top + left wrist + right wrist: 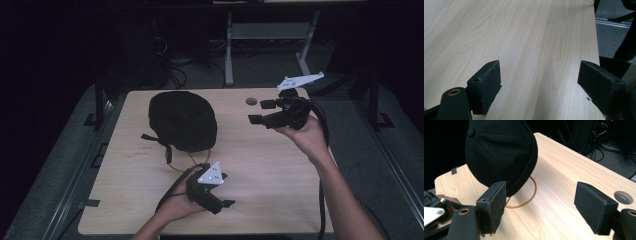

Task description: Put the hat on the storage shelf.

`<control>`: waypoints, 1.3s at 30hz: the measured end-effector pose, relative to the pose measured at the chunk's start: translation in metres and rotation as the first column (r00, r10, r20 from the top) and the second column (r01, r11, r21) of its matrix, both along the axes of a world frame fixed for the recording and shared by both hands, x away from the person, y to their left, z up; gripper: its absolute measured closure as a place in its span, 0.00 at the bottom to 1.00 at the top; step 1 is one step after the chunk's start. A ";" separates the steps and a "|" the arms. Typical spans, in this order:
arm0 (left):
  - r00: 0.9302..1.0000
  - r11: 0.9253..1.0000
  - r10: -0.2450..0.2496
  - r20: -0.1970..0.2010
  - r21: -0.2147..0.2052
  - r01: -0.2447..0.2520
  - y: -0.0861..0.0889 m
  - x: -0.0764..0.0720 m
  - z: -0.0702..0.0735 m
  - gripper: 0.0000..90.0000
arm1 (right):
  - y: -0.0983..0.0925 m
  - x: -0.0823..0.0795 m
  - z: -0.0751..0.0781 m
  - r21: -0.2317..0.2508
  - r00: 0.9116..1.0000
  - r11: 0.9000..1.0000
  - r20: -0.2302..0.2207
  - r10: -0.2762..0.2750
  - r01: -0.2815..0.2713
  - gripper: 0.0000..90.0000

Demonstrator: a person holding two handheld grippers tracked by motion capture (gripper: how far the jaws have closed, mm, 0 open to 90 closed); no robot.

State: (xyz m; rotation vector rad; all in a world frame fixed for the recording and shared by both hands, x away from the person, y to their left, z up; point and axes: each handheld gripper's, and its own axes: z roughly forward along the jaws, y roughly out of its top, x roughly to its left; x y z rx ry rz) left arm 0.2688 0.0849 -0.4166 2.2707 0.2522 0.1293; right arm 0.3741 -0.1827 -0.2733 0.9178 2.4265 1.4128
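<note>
- We are looking at a pale wooden table (270, 170) with a black cap (182, 120) lying on it; the cap is our landmark.
- The cap is sitting crown up on the far left part of the table, with a button (470, 132) at its top in the right gripper view.
- A thin yellowish ring (529, 197) is lying flat on the wood, partly tucked under the cap's near edge and curving out from it.
- A short black strap (152, 139) is sticking out from the cap's near left side.
- We are holding the left gripper (220, 202) near the front edge, well on our side of the cap and apart from it, just past the ring; a grey plate (211, 174) is riding on top of it.
- Its jaws are standing wide apart, with bare wood between them in the left gripper view.
- We are holding the right gripper (261, 111) to the right of the cap, clear of it and pointing toward it, raised in the right hand (307, 135).
- Its jaws are also spread wide, holding nothing; in its own view the cap and ring are lying beyond them.
- A round grey grommet (251, 101) is sitting in the tabletop to the right of the cap, near the far edge, close to the right gripper.
</note>
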 end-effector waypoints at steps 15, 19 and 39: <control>1.000 1.000 0.001 0.001 0.004 -0.001 0.000 0.000 0.000 0.20 | -0.025 -0.017 -0.021 -0.004 0.999 0.999 -0.023 -0.032 0.032 0.28; 1.000 1.000 0.001 -0.002 0.003 -0.001 0.001 0.000 0.000 0.20 | -0.032 -0.020 -0.028 -0.003 0.999 0.999 -0.032 -0.042 0.042 0.28; 1.000 1.000 0.007 -0.006 0.002 -0.007 0.001 0.000 -0.001 0.20 | -0.053 -0.040 -0.059 0.027 0.995 0.998 -0.077 -0.060 0.062 0.28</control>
